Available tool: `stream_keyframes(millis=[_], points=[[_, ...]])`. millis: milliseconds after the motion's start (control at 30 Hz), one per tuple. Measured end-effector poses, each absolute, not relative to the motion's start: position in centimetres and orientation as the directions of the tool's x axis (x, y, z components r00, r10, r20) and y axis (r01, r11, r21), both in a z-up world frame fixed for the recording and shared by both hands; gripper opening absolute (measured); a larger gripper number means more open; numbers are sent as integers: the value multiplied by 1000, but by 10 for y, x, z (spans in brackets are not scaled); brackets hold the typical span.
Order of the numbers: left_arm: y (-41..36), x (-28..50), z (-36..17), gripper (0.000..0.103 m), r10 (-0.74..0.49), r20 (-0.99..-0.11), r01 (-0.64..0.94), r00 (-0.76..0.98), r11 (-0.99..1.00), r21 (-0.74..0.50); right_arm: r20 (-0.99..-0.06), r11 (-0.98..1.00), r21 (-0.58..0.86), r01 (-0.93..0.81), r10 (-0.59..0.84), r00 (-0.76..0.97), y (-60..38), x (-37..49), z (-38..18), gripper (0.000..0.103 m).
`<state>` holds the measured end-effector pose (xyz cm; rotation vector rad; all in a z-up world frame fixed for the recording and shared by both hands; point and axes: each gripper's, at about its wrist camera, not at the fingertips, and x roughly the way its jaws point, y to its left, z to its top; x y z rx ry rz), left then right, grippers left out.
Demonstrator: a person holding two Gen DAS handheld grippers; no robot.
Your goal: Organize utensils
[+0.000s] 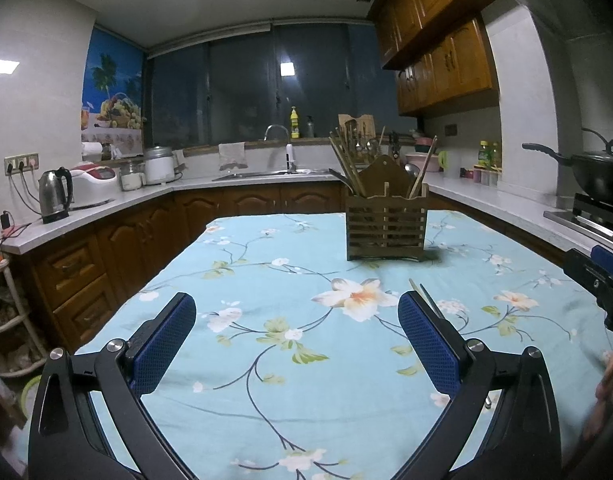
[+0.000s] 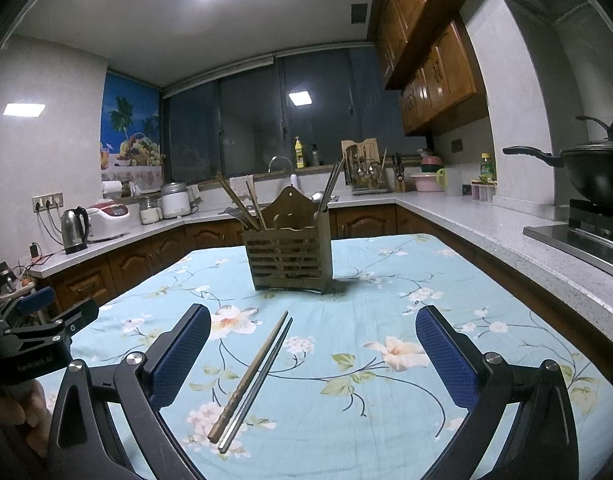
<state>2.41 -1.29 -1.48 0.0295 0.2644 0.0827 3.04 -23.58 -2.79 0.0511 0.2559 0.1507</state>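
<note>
A wooden slatted utensil holder stands on the floral blue tablecloth, with chopsticks and cutlery standing in it; it also shows in the left wrist view. Two chopsticks lie side by side on the cloth, one brown wooden and one grey metal. My right gripper hovers open above them, fingers far apart. My left gripper is open over bare cloth; the chopstick tips peek out behind its right finger. Each gripper shows at the edge of the other's view.
Kitchen counters wrap around the table, with a kettle, rice cookers, a sink and a black wok on the stove at right. A person's hand is at the right edge.
</note>
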Motion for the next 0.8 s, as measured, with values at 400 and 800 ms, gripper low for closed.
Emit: stream_keyframes(millis=[400,800], points=[[-14,32,-19,103,73,-274,-65,959,997,35,-250,988,71,-140,153,956,-235,31,-28,103],[-12,40,-16,103,36,-297,-35,954,999,11,-275,989,71,-131,146,950,-227,40,-29,103]])
